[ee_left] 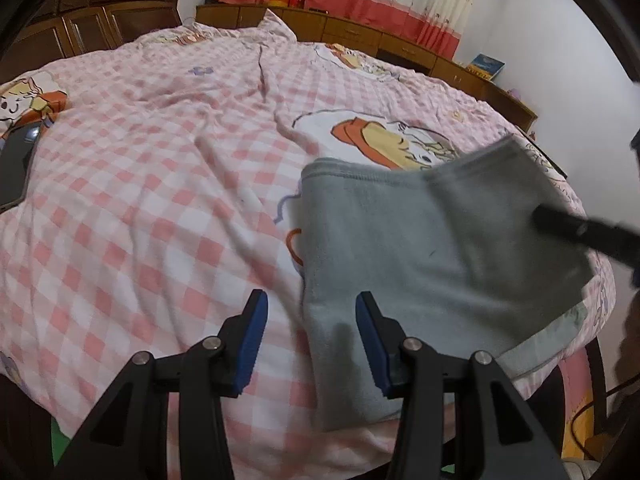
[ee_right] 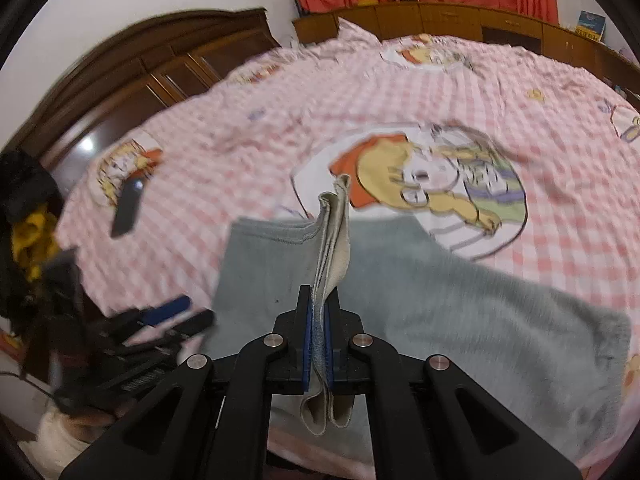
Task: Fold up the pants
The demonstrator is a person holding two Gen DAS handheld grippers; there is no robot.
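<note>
Right now, grey pants (ee_right: 460, 304) edge clamped in right tongs (ee_right: 319, 300), beside gaping, empty left tongs (ee_left: 308, 312).

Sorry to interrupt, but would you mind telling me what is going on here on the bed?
A person is folding soft grey fleece pants on a pink checked bedspread. The right gripper is shut on a bunched edge of the pants and holds it up above the rest. The left gripper hangs open beside the pants' near edge, holding nothing.

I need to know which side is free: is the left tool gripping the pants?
No, the left tool stands open above the bed, its blue pads apart beside the grey pants.
</note>
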